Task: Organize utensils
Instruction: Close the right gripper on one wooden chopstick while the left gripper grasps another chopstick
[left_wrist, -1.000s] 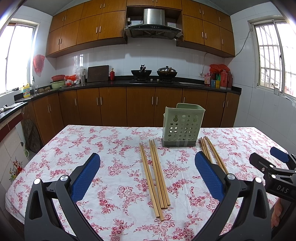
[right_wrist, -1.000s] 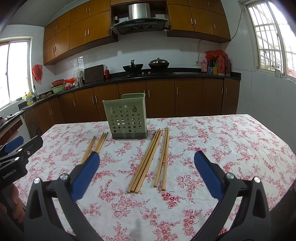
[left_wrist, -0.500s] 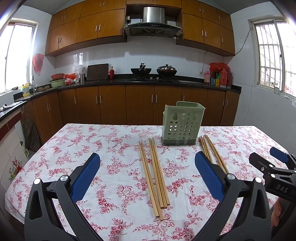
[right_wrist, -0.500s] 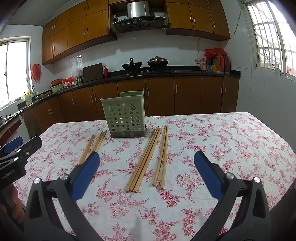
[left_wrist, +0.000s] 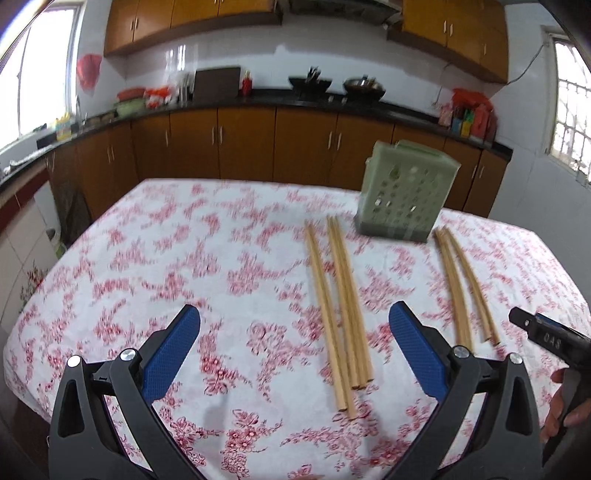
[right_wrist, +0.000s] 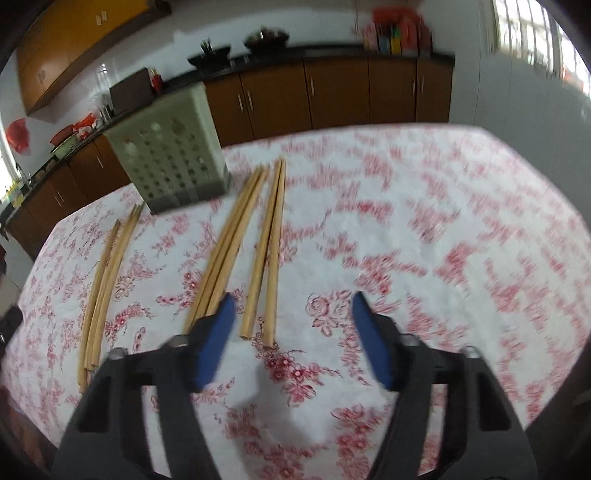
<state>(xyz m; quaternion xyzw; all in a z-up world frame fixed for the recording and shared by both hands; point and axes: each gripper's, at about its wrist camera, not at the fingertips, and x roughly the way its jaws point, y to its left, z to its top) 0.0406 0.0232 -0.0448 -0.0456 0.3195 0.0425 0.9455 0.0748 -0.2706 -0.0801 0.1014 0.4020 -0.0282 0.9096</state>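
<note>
Wooden chopsticks lie in three groups on the flowered tablecloth in front of a pale green perforated holder (left_wrist: 404, 195). In the left wrist view my left gripper (left_wrist: 293, 321) stands open above the cloth, with the middle group (left_wrist: 340, 302) just inside its right finger and another group (left_wrist: 461, 288) further right. In the right wrist view my right gripper (right_wrist: 291, 310) hovers over the near ends of a chopstick pair (right_wrist: 269, 251). Its jaws are closing and the pads touch nothing. A thicker bundle (right_wrist: 229, 243) passes under its left finger. The holder (right_wrist: 170, 158) stands upright behind.
The table (left_wrist: 147, 258) fills the near view, with brown kitchen cabinets and a black counter behind it. A hand holding the other gripper's black body (left_wrist: 546, 336) shows at the right edge of the left wrist view. A third chopstick group (right_wrist: 107, 273) lies near the table's left side.
Both grippers have tipped downward and come closer to the table and the chopsticks. The right gripper's blue pads have drawn nearer together. The left gripper's jaws stay wide.
</note>
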